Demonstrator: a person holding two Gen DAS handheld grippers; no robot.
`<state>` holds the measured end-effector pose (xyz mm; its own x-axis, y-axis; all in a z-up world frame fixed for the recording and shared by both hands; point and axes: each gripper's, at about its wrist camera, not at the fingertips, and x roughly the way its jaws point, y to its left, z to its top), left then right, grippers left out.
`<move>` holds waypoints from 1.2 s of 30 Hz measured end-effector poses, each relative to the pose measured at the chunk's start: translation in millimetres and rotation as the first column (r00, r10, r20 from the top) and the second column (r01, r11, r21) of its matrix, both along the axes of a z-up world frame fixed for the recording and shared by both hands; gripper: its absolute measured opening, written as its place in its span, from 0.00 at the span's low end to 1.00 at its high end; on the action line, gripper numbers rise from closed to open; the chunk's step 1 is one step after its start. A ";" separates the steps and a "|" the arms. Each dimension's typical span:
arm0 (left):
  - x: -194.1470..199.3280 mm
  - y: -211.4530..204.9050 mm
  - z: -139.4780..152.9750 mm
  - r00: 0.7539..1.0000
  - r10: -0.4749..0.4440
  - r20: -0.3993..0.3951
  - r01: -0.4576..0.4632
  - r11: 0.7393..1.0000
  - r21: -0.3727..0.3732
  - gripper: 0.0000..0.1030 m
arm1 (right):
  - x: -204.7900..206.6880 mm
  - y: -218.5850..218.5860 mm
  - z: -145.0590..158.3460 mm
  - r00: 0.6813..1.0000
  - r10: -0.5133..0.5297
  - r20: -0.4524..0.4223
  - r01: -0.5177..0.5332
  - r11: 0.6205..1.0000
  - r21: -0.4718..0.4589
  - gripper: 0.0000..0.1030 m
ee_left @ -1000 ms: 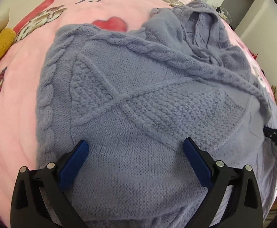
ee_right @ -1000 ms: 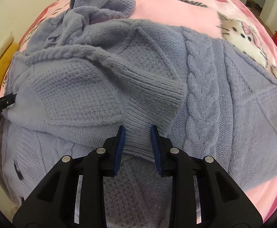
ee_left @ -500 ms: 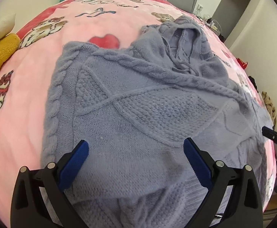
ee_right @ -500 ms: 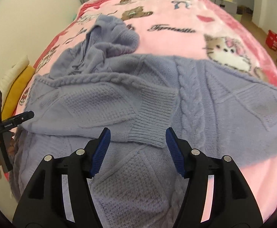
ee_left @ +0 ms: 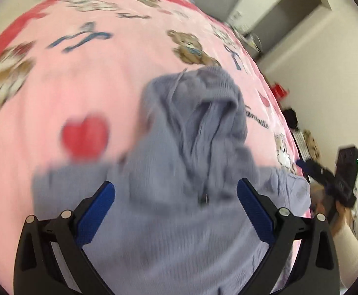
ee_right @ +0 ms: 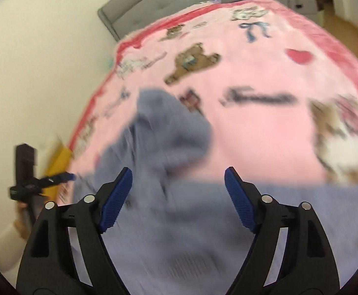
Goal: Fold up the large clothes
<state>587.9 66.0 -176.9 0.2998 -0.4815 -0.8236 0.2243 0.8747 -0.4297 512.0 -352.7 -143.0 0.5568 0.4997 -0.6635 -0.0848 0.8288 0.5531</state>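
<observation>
Motion blur smears the sweater's (ee_left: 179, 221) knit, and the lower edge crops it.

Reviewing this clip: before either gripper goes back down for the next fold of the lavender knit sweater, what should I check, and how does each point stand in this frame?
1. Left gripper open with nothing between its fingers: ok.
2. Right gripper open with nothing between its fingers: ok.
3. Lavender knit sweater lies on the pink printed blanket: ok.
4. Hood end laid flat: not ok, it is bunched and rumpled at the far end.
5. Folded sleeve sits square on the body: cannot tell, both views are motion-blurred.
6. Grippers well apart from each other: ok, each shows only at the other view's edge.
</observation>
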 end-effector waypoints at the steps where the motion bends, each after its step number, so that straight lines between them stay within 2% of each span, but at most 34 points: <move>1: 25.3 -3.8 0.7 1.000 -0.017 -0.022 0.017 1.000 0.013 0.95 | 27.1 0.9 -2.2 1.000 -0.008 -0.014 0.008 1.000 0.030 0.73; 2: 42.2 -5.2 0.1 0.999 -0.019 -0.034 0.020 1.000 0.018 0.95 | 45.6 0.7 -6.1 0.999 -0.006 -0.033 0.008 0.998 0.062 0.73; 3: 72.4 -7.8 -5.7 0.996 -0.016 -0.083 0.016 1.000 0.007 0.95 | 67.4 0.7 -12.7 0.998 -0.007 -0.062 0.014 0.995 0.103 0.73; 5: 103.9 -8.3 -17.4 0.989 -0.005 -0.147 -0.002 0.999 -0.047 0.95 | 97.4 2.5 -26.5 0.992 -0.007 -0.124 0.025 0.990 0.140 0.72; 6: 121.2 -9.7 -26.0 0.982 0.012 -0.190 -0.024 0.998 -0.063 0.95 | 109.0 2.9 -32.5 0.988 -0.003 -0.151 0.026 0.988 0.150 0.70; 9: 154.7 -18.4 -47.9 0.966 0.047 -0.252 -0.064 0.996 -0.060 0.95 | 137.1 6.3 -58.2 0.970 0.045 -0.240 -0.004 0.985 0.172 0.67; 11: 171.3 -24.6 -71.8 0.940 0.048 -0.338 -0.072 0.996 -0.060 0.95 | 143.7 9.0 -72.6 0.957 0.058 -0.284 -0.013 0.987 0.157 0.67; 15: 177.8 -31.6 -107.9 0.901 0.060 -0.429 -0.093 0.994 -0.055 0.95 | 146.1 6.5 -99.1 0.942 0.051 -0.333 0.004 0.987 0.160 0.68; 17: 177.7 -34.4 -114.1 0.905 0.063 -0.422 -0.089 0.995 -0.043 0.95 | 144.8 7.3 -113.5 0.930 0.056 -0.364 0.007 0.985 0.171 0.68; 19: 178.9 -35.2 -117.0 0.906 0.074 -0.417 -0.100 0.994 -0.041 0.95 | 141.4 12.0 -116.0 0.941 0.066 -0.331 -0.008 0.984 0.175 0.61; 21: 180.6 -36.5 -117.8 0.903 0.097 -0.417 -0.119 0.992 -0.028 0.95 | 139.3 20.9 -117.9 0.945 0.098 -0.312 -0.039 0.981 0.191 0.42; 22: 180.4 -38.9 -116.0 0.907 0.101 -0.408 -0.116 0.993 -0.013 0.95 | 138.9 26.0 -118.7 0.945 0.102 -0.311 -0.047 0.982 0.181 0.42; 23: 179.5 -42.7 -113.7 0.913 0.103 -0.395 -0.109 0.994 0.007 0.95 | 139.2 29.0 -119.2 0.945 0.106 -0.308 -0.055 0.984 0.170 0.35; 24: 177.0 -47.1 -110.1 0.921 0.106 -0.375 -0.103 0.994 0.028 0.94 | 139.0 33.4 -118.2 0.947 0.114 -0.299 -0.068 0.985 0.160 0.22; 25: 174.9 -50.2 -107.0 0.930 0.109 -0.350 -0.098 0.994 0.050 0.94 | 139.2 37.3 -117.4 0.948 0.124 -0.294 -0.082 0.985 0.154 0.17; 29: 164.0 -61.1 -102.4 0.957 0.135 -0.258 -0.097 0.983 0.155 0.82 | 140.7 50.4 -109.5 0.950 0.114 -0.289 -0.098 0.993 0.068 0.12; 32: 160.5 -58.0 -99.5 0.958 0.175 -0.227 -0.139 0.976 0.167 0.77 | 140.5 51.2 -105.0 0.950 0.102 -0.294 -0.091 0.995 0.050 0.11; 34: 155.7 -54.0 -95.5 0.962 0.181 -0.206 -0.146 0.974 0.172 0.68 | 142.2 50.9 -103.4 0.950 0.089 -0.301 -0.082 0.996 0.037 0.11; 36: 152.9 -52.9 -88.9 0.968 0.176 -0.181 -0.146 0.975 0.166 0.55 | 140.9 48.4 -102.1 0.951 0.078 -0.300 -0.069 0.997 0.040 0.11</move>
<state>740.8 13.1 -265.8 0.1913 -0.3066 -0.9324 0.0007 0.9500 -0.3122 652.9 -304.3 -245.1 0.2940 0.5528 -0.7797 0.0293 0.8101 0.5855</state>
